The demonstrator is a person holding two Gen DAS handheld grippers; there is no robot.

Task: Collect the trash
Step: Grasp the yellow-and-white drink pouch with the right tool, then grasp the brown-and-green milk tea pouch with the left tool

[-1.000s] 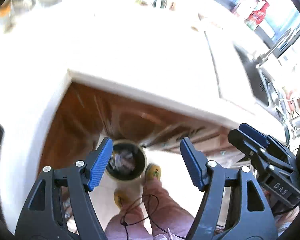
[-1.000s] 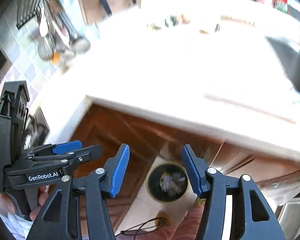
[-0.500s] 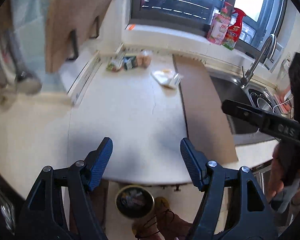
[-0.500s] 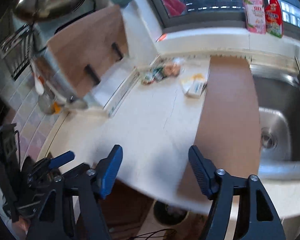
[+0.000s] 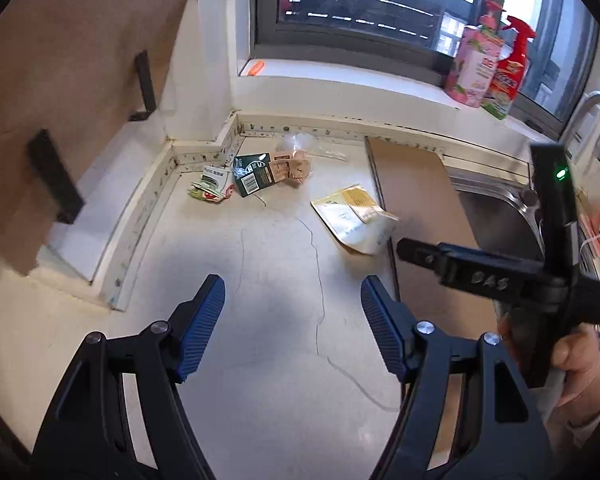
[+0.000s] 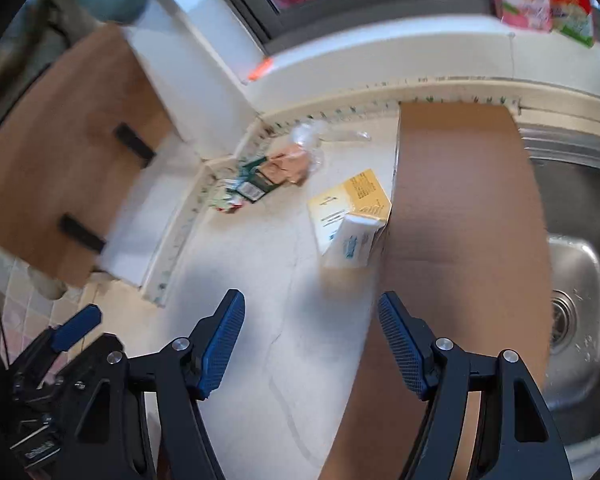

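Probably the flat yellow packet could be missed by both wide-open, empty grippers, since it lies against the cardboard sheet.

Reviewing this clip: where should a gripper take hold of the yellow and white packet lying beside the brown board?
Probably the white end of the yellow and white packet: it looks raised off the counter, and faces the open right gripper. Come from the near side.
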